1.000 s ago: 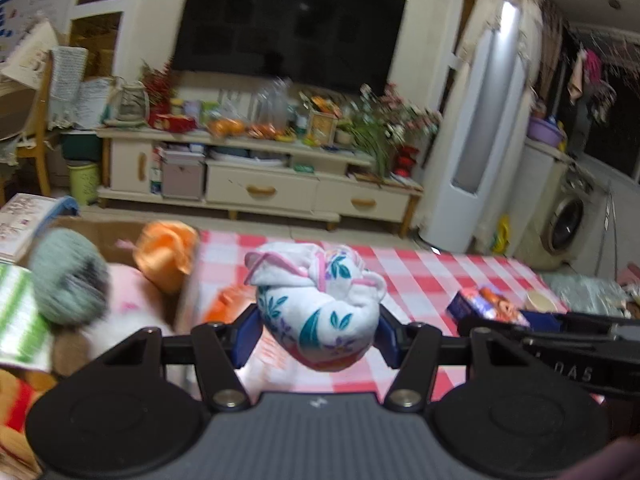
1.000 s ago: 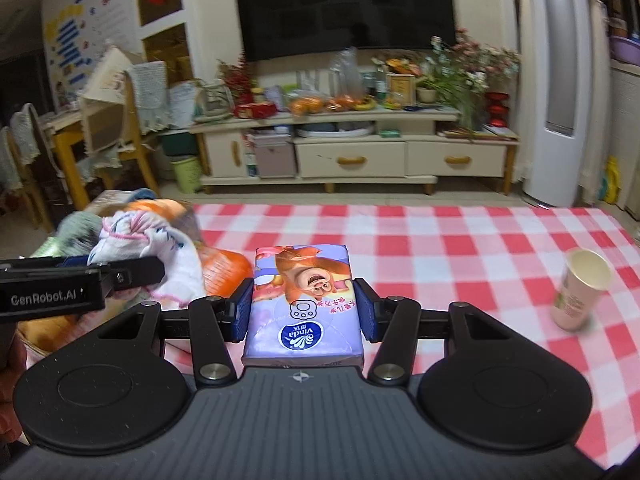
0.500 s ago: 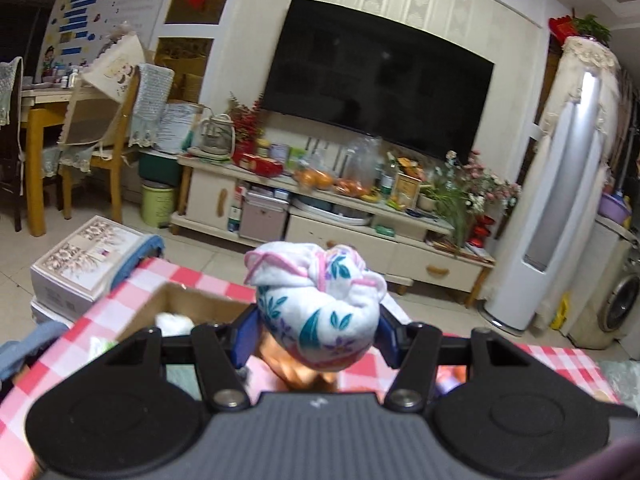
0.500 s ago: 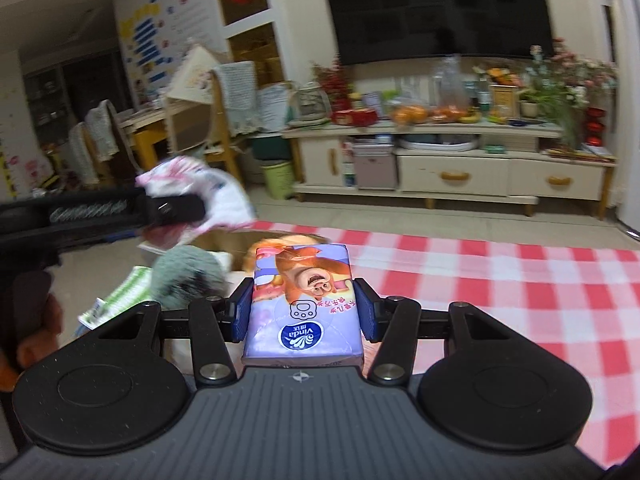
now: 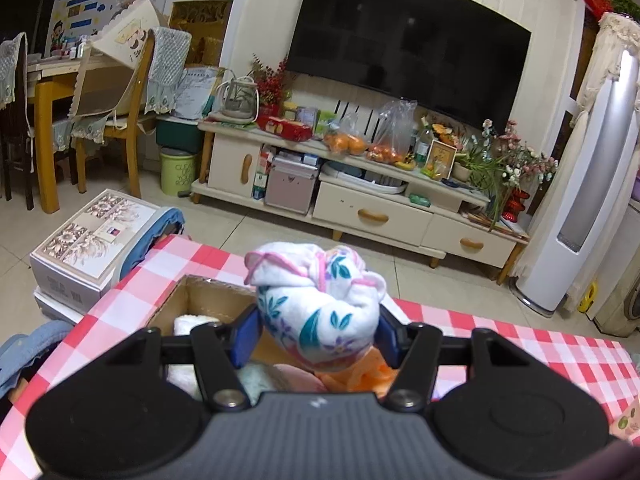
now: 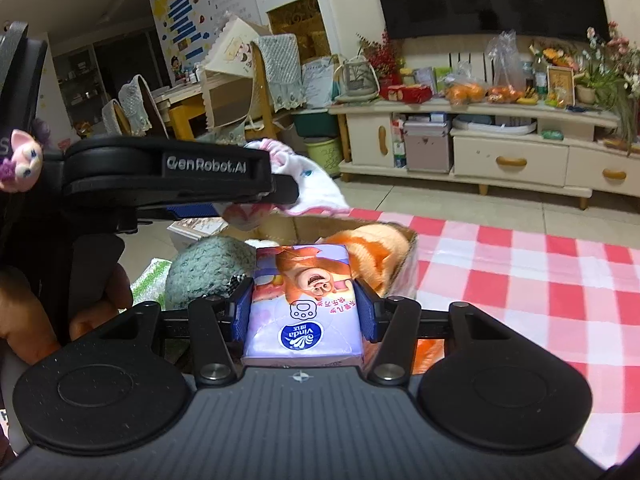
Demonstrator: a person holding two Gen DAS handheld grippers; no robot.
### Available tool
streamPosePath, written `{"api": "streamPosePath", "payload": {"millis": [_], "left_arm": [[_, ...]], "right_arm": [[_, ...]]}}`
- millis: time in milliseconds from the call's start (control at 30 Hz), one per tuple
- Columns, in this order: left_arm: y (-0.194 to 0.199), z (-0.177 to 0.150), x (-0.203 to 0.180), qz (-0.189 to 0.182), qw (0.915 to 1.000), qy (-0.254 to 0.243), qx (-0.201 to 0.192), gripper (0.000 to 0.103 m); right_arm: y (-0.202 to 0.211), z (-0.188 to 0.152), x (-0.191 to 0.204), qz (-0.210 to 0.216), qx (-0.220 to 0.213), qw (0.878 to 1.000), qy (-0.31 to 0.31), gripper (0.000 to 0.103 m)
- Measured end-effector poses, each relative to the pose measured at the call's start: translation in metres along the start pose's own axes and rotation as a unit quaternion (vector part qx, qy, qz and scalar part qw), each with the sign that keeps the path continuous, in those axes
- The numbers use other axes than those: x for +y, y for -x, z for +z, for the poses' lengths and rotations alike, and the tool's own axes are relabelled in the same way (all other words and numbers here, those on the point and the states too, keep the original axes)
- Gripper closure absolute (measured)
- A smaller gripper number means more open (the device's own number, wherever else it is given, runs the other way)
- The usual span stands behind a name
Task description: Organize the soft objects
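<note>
Living room; worktop [image 5: 540,344] under a red-checked cloth. Cardboard box [image 5: 200,292] at its left end, already holding a grey woolly ball [image 6: 208,268], an orange plush piece [image 6: 372,252] and a white fluffy item [image 5: 192,324]. Left hand-held gripper [image 5: 316,332]: clamped on a rolled floral cloth [image 5: 320,304], held above the box. Right hand-held gripper [image 6: 304,312]: clamped on a tissue pack [image 6: 304,304], just beside the box. Outstanding, by appearance: both items await release into the box.
</note>
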State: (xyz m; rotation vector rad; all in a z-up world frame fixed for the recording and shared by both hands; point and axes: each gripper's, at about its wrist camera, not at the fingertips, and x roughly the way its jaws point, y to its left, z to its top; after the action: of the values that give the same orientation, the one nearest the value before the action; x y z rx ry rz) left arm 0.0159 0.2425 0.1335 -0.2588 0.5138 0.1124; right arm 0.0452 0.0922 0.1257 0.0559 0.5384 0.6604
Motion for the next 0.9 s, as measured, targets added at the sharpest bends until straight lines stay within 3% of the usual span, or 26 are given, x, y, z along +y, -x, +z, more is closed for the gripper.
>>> {"api": "streamPosePath", "payload": {"millis": [100, 200, 233, 267, 433, 767, 900], "left_arm": [[-0.005, -0.003, 0.000, 0.007, 0.9999, -0.006, 0.012, 0.040], [-0.002, -0.003, 0.001, 0.004, 0.9999, -0.008, 0.010, 0.031], [0.001, -0.002, 0.001, 0.003, 0.9999, -0.007, 0.008, 0.021], [0.004, 0.000, -0.001, 0.005, 0.9999, -0.008, 0.004, 0.012], [0.029, 0.001, -0.008, 0.013, 0.9994, -0.023, -0.022, 0.001], [0.077, -0.030, -0.021, 0.022, 0.9981, -0.050, -0.028, 0.001], [0.095, -0.049, -0.026, 0.036, 0.9976, -0.056, -0.020, 0.001]], "right_arm": [[-0.006, -0.004, 0.000, -0.002, 0.008, 1.000, 0.000, 0.037], [-0.003, -0.007, -0.001, -0.003, 0.006, 1.000, -0.014, 0.012], [0.002, -0.007, -0.002, -0.003, 0.000, 1.000, -0.019, 0.004], [0.009, -0.008, -0.002, -0.002, -0.007, 1.000, -0.024, 0.004], [0.043, -0.014, -0.008, -0.019, -0.030, 0.998, -0.045, 0.002], [0.117, -0.035, -0.025, -0.112, -0.039, 0.989, -0.091, 0.000], [0.140, -0.041, -0.029, -0.131, -0.043, 0.986, -0.096, 0.000]]}}
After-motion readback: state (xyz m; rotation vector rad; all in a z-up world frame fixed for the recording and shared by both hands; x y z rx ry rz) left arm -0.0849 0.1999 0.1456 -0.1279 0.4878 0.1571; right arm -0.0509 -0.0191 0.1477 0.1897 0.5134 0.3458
